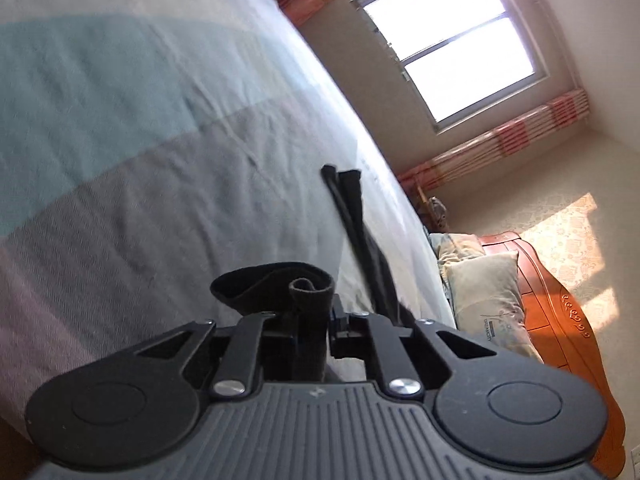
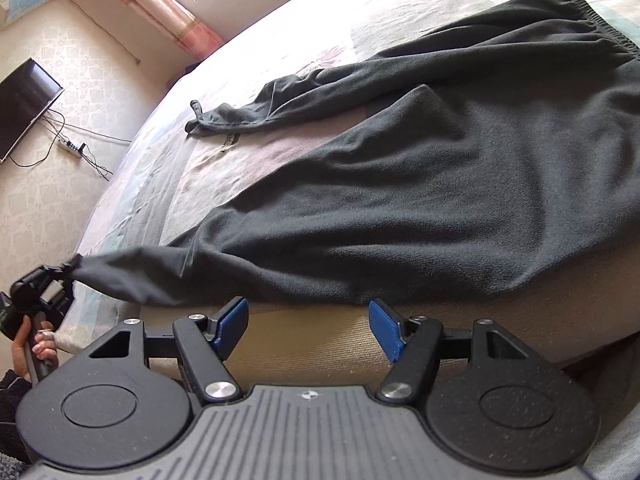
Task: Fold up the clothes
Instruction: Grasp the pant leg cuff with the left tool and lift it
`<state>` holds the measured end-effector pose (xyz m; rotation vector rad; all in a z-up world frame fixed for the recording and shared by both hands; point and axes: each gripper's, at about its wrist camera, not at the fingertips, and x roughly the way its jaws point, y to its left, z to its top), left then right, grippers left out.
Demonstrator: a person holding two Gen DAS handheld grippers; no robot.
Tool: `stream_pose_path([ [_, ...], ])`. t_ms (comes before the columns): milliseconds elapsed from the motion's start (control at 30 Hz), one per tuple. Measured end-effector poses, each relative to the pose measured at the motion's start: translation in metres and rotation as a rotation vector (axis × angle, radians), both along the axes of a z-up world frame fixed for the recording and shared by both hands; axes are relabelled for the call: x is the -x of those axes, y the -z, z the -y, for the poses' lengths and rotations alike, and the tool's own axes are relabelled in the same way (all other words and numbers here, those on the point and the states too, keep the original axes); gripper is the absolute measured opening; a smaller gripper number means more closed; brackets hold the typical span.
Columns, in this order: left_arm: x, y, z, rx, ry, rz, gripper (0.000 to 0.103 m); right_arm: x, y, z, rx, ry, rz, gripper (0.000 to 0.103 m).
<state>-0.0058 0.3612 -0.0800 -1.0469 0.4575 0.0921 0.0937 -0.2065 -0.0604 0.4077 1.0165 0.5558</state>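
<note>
1. Black trousers (image 2: 460,184) are spread on the bed (image 2: 208,184), waistband at the upper right in the right wrist view, one leg stretched toward the far edge.
2. The hem of the nearer leg is lifted off the bed at the lower left and is pinched in the left gripper (image 2: 66,270).
3. In the left wrist view, the left gripper (image 1: 310,320) is closed narrowly on a rolled cuff (image 1: 276,284) of black cloth that bulges out between its fingers.
4. The left tool's handle is held by a hand (image 2: 34,346).
5. The right gripper (image 2: 308,326) is held wide, blue pads (image 2: 230,326) apart, nothing between them; it is placed just beside the trousers' near edge, over the bed's side.
6. No containers are seen; a pillow (image 1: 492,304) is leant against a wooden headboard (image 1: 560,320).
7. A window (image 1: 452,40), striped curtains (image 1: 500,148) and a wall screen (image 2: 24,108) are seen beyond the bed.
</note>
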Motion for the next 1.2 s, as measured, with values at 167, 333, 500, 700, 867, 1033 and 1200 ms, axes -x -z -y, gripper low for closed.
stream_pose_path([
  [167, 0.006, 0.036, 0.009, 0.069, -0.007, -0.067, 0.033, 0.0, 0.001, 0.004, 0.0, 0.013, -0.006, 0.074],
  [333, 0.013, 0.049, 0.009, 0.096, -0.011, -0.052, 0.045, -0.002, 0.004, 0.0, 0.007, 0.005, -0.016, 0.074],
  [500, -0.014, 0.051, 0.008, 0.056, 0.012, -0.033, 0.047, 0.001, -0.001, -0.01, 0.027, -0.027, 0.013, 0.074],
  [700, -0.02, 0.054, 0.005, 0.042, -0.006, -0.056, 0.028, 0.001, 0.003, -0.012, 0.04, -0.022, -0.004, 0.074],
  [867, -0.009, 0.06, 0.011, 0.025, -0.078, -0.082, 0.009, 0.004, 0.001, -0.014, 0.077, -0.032, 0.003, 0.074],
  [1033, -0.01, 0.026, 0.013, -0.031, -0.09, -0.084, 0.003, 0.004, -0.008, -0.02, 0.136, -0.072, 0.056, 0.074],
  [1200, 0.002, -0.014, 0.011, -0.093, -0.077, -0.014, 0.003, 0.013, -0.013, -0.038, 0.261, -0.167, 0.141, 0.074],
])
